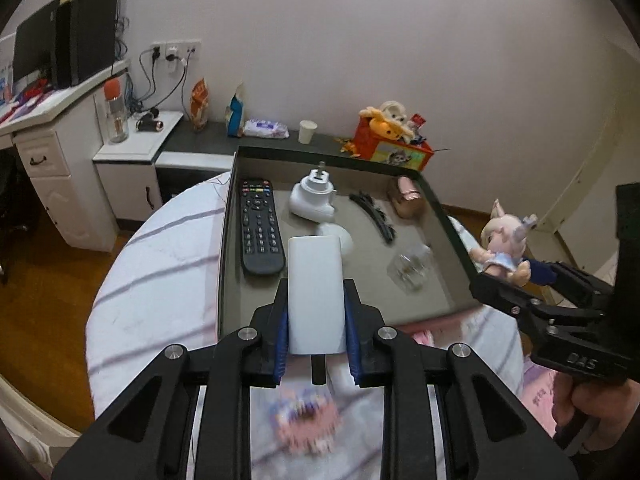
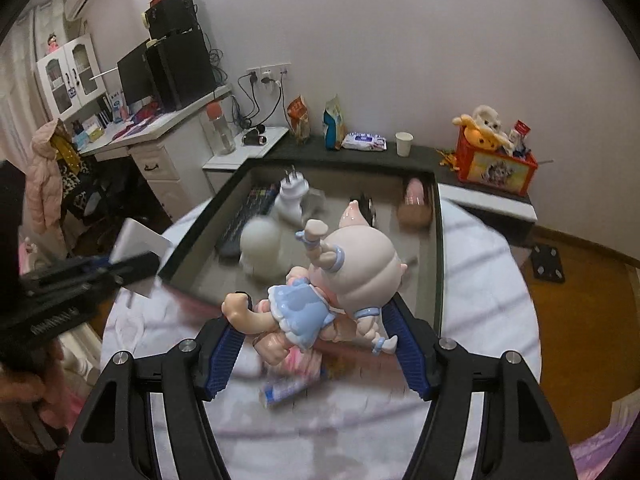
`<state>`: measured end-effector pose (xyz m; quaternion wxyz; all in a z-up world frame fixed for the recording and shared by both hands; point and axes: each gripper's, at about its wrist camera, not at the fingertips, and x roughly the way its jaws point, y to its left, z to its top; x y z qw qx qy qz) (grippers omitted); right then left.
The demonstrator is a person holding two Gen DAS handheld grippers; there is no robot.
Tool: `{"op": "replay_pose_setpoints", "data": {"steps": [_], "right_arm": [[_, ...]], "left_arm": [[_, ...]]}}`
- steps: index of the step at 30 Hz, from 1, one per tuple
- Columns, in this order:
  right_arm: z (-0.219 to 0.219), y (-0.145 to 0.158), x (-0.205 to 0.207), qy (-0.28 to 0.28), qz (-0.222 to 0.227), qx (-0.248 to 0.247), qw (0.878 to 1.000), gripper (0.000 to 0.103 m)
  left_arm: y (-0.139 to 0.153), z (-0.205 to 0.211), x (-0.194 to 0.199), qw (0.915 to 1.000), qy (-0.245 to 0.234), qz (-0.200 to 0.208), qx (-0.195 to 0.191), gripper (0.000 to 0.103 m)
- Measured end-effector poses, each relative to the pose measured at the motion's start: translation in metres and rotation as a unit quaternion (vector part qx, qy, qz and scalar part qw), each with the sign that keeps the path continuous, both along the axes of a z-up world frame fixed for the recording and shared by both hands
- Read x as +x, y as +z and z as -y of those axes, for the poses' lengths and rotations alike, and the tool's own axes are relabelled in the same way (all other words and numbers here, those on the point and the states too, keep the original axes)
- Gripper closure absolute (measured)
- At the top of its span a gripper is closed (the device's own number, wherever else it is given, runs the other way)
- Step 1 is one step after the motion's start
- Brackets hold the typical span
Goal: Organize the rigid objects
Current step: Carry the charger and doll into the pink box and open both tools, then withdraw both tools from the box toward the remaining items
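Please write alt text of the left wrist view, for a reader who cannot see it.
The left gripper holds a white rectangular block at the near edge of a dark tray containing a black remote control, a white plug adapter and other small items. At right, the right gripper holds a doll in a blue dress.

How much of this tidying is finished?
Mostly done: the tray already holds a remote, plug and small items. In hand: left gripper clamps a white block; right gripper clamps a doll. A packet lies outside.
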<state>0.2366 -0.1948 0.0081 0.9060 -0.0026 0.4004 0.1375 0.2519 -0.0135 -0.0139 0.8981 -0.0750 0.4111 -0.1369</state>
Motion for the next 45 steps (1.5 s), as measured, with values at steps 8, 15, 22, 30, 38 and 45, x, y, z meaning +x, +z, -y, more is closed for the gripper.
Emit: {"op": "replay_pose_setpoints", "data": {"steps": [8,15,22,30,38,45], "right_arm": [[-0.022,-0.035,0.048,0.018,-0.045,-0.012,0.999,0.034],[-0.030,-0.060,0.062,0.025,-0.073,-0.020,0.997,0.034],[-0.034,-0.068,0.068,0.031,-0.079,-0.042,0.995,0.033],[-0.028,-0.052,0.055,0.010,-0.052,-0.042,0.998,0.009],[-0.010,-0.012,0.005,-0.032,0.004,-0.002,0.999,0.000],[0.003,0.017,-0.052,-0.057,0.046,0.021,0.997,0.000]], "left_arm": [[-0.032,0.011,0.039,0.9990,0.006,-0.044,0.009,0.080],[-0.047,0.013,0.048,0.9978,0.013,-0.063,0.015,0.080],[-0.045,0.011,0.048,0.9971,0.023,-0.057,0.045,0.059],[-0.013,0.005,0.027,0.9961,0.047,-0.006,0.074,0.002],[0.027,-0.006,-0.014,0.9950,0.050,0.046,0.073,0.001],[0.054,-0.012,-0.068,0.9926,0.055,0.085,0.068,0.001]]}}
